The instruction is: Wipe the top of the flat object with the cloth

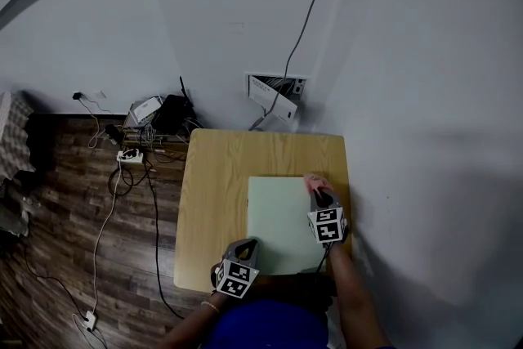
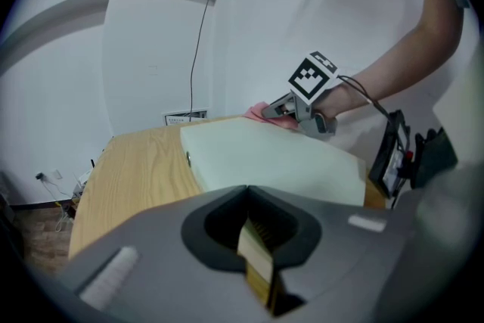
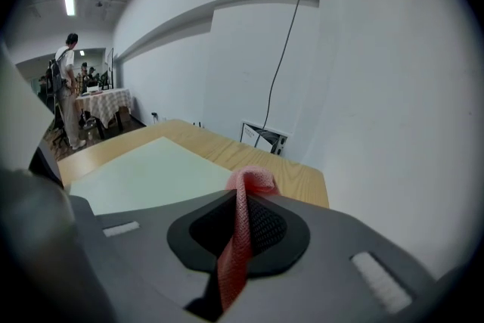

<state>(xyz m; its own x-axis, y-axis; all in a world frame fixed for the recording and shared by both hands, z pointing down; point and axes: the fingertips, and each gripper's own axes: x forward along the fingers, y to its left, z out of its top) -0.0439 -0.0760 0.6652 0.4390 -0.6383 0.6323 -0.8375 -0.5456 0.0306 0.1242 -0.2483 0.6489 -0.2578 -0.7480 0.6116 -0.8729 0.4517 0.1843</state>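
Presently, the pink mesh cloth (image 3: pixel 252 179) is found clamped between the closed jaws of the right tool (image 1: pixel 320 194), with its free end bunched at the far right corner of the pale green flat object (image 1: pixel 282 225). The flat object is laid on the right part of the wooden tabletop (image 1: pixel 214 192). The left tool (image 1: pixel 248 244) is held at the near edge, beside the object's near left corner, with its jaws fully together; nothing identifiable is gripped.
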